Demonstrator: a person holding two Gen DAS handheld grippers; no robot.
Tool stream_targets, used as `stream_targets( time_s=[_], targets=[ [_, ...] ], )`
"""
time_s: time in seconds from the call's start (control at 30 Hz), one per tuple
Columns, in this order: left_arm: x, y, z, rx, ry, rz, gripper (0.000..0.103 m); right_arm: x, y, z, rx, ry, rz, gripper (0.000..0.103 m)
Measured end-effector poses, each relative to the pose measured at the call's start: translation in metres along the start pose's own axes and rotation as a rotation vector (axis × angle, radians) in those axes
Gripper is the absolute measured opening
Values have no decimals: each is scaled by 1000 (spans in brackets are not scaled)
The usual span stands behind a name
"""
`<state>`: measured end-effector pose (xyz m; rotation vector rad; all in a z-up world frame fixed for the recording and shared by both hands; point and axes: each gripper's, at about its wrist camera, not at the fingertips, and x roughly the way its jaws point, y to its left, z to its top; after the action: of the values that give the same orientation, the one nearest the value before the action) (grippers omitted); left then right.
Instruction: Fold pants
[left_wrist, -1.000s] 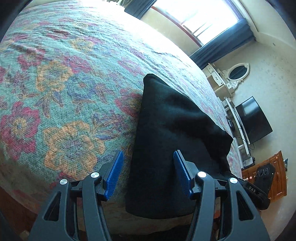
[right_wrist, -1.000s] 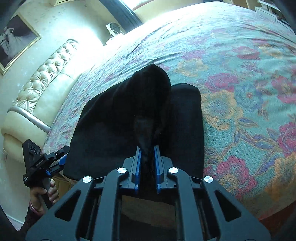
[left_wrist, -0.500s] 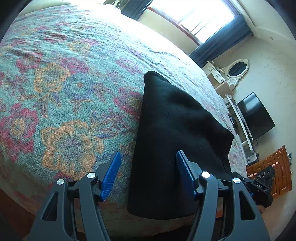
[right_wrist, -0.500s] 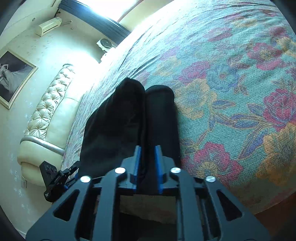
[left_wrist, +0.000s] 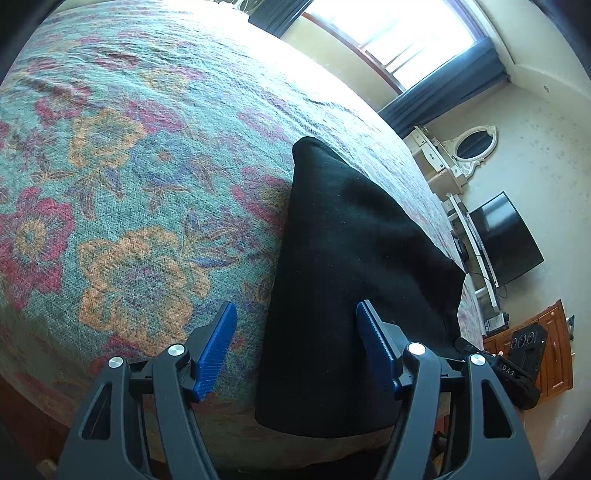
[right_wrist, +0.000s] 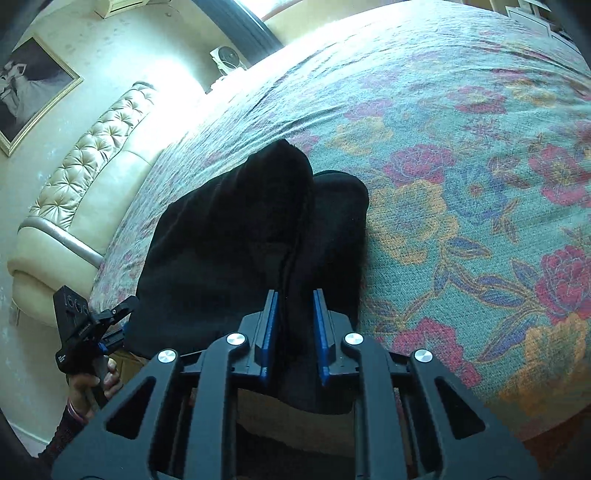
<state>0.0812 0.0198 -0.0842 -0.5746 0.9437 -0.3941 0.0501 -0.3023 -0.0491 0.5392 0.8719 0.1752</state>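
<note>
Folded black pants (left_wrist: 351, 240) lie on the floral bedspread (left_wrist: 129, 166) near the bed's front edge. My left gripper (left_wrist: 295, 306) hovers over their near left edge. Its jaws are opening, with the left finger over the bedspread, the right finger over the cloth, and neither pad pressing. In the right wrist view a raised fold of the pants (right_wrist: 229, 229) runs up between the blue pads of my right gripper (right_wrist: 293, 295), whose jaws are closing on that cloth. The other hand's gripper (right_wrist: 88, 325) shows at the far left, held by a hand.
A tufted cream headboard (right_wrist: 85, 166) and a framed picture (right_wrist: 33, 85) stand beyond the bed's left side. A television (left_wrist: 506, 240), an oval mirror (left_wrist: 474, 146) and a wooden cabinet (left_wrist: 554, 350) line the right wall. The bed edge drops off just below both grippers.
The left gripper's fingers have spread wider over the pants' edge. The right wrist view swung and came back, and the fold of cloth stays between the right pads.
</note>
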Motion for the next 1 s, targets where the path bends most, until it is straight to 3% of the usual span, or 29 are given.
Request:
stream_targets(
  time_s=[0.1,0.17,0.2,0.23,0.27,0.43,0.57,0.87,1.0],
  targets=[
    [2,1,1,2,13,-16,67,6,-21,-5,56,15,20,14],
    [1,2,2,4,17,-14,68,4,-33,-7,125,14,63,21],
    [0,3,4,5,20,-15,68,-1,-37,-7,154,-2,85,30],
    [-2,4,7,2,22,-25,68,-9,-41,-4,178,-34,96,59],
    [-5,7,11,-5,17,-36,68,-17,-45,-3,198,-73,111,76],
    [-1,31,39,-77,17,-127,71,-12,-78,19,269,-66,225,82],
    [27,43,53,-111,94,-160,71,19,-99,32,344,-16,280,82],
    [63,28,81,-104,122,-214,71,68,-77,69,292,51,360,85],
    [79,20,87,-92,147,-226,71,78,-67,78,275,53,357,88]
  ],
)
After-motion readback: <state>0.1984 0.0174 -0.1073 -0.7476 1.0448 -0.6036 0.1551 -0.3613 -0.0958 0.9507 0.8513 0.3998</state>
